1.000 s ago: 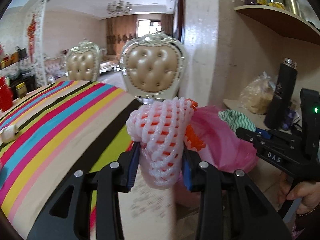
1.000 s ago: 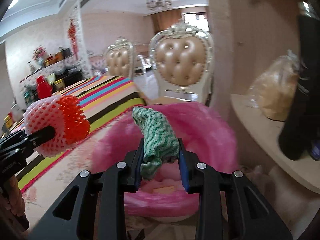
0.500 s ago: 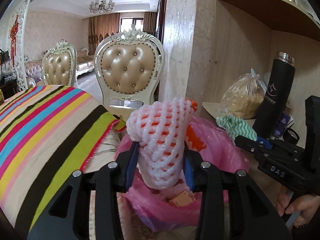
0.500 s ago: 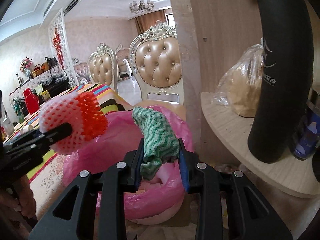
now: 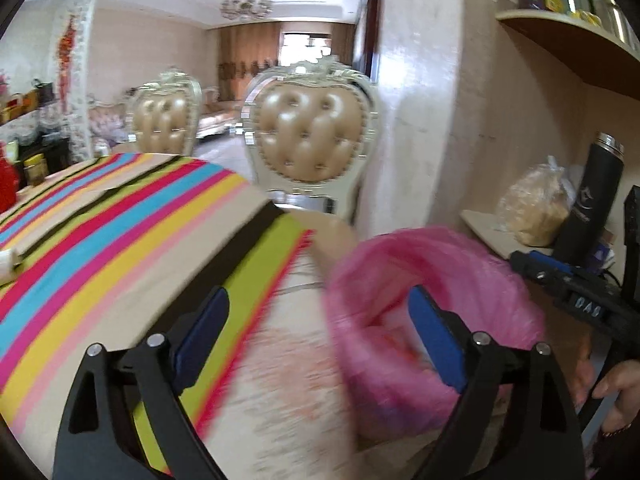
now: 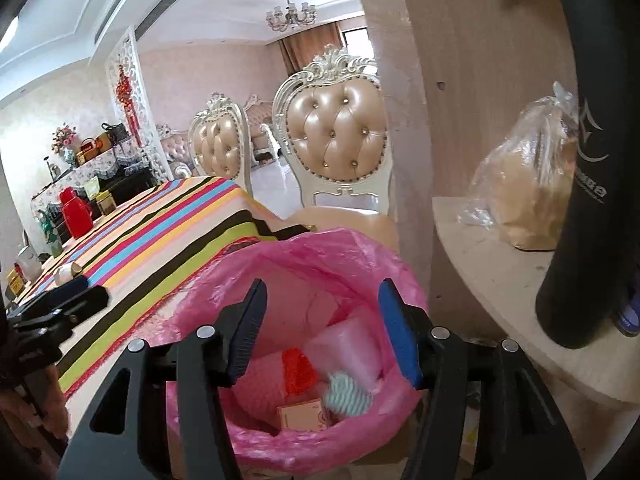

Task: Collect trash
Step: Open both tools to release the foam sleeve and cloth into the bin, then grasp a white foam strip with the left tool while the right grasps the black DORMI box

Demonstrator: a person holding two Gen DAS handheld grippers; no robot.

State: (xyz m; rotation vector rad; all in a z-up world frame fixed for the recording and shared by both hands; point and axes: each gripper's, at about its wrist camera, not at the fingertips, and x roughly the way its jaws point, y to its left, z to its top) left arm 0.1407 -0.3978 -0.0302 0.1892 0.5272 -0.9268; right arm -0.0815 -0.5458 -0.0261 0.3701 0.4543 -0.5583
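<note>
A bin lined with a pink bag (image 6: 352, 258) stands beside the striped table; it also shows in the left wrist view (image 5: 460, 264). Inside lie the orange and white foam net (image 6: 298, 368), the green zigzag cloth (image 6: 346, 394), a small cardboard box (image 6: 302, 412) and clear wrap. My right gripper (image 6: 322, 328) is open and empty above the bin's mouth. My left gripper (image 5: 320, 332) is open and empty, over the table edge and the bin's left rim. The right gripper also shows in the left wrist view (image 5: 560, 280).
A striped tablecloth (image 5: 120, 240) covers the table at left, with a small white item (image 5: 8, 264) on it. Two padded chairs (image 5: 312, 148) stand behind. At right, a shelf (image 6: 500, 280) holds a black flask (image 6: 588, 200) and a plastic bag of food (image 6: 524, 188).
Both grippers have opened. The foam net has left the left gripper and the green cloth has left the right one; both now lie in the bin. The left gripper has swung back towards the table.
</note>
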